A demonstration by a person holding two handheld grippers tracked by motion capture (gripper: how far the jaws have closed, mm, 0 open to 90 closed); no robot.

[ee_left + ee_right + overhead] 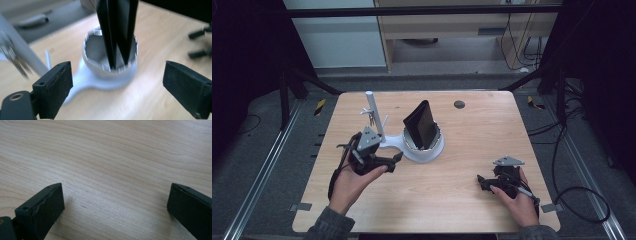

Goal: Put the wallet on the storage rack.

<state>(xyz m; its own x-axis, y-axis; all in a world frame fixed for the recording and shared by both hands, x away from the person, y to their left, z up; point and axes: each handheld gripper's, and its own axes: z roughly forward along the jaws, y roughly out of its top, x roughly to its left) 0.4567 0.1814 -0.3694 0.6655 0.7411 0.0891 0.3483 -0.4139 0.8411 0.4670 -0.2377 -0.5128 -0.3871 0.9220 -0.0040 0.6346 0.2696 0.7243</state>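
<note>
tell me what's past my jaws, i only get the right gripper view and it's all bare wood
Observer: In the high view your right gripper sits near the table's front right, jaws open, nothing between them.
Operator: where's the work then
Observer: Left of centre: a black wallet stands upright in a white cup holder.
Operator: is the left hand on it
Observer: No. The left gripper is open and empty, facing the holder without touching it.
Operator: anything else close
Observer: A white post with hanging keys rises beside the holder.
</note>
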